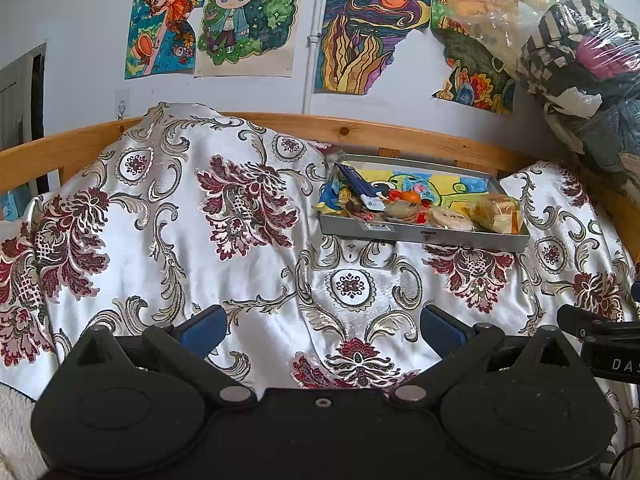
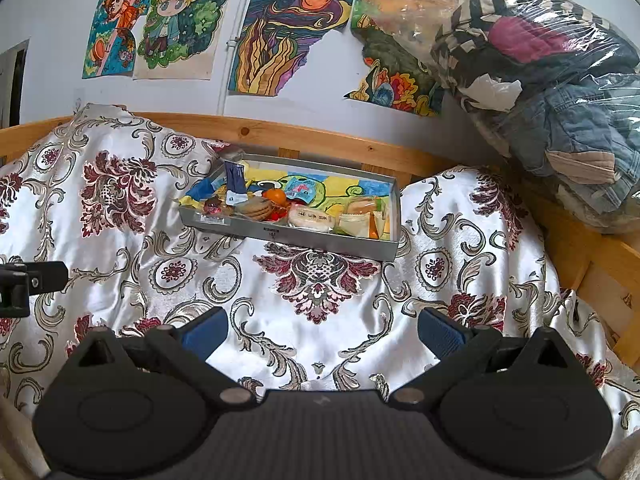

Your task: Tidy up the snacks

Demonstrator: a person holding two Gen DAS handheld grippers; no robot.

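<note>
Grey tray (image 2: 320,240): rests on the bed's patterned cover (image 2: 280,300), up against the wooden rail (image 2: 320,132), with the snacks (image 2: 280,204) heaped inside.
Long axis: runs left to right, parallel to the rail.
Bearing from right tool (image 2: 322,330): ahead, slightly left, well apart.
Bearing from left tool (image 1: 323,326): ahead and off to the right, well apart.
Nearer side: judged the right tool, being more square to the tray.
Left tool: fingers spread wide, holding nothing.
Right tool: fingers spread wide, holding nothing.
</note>
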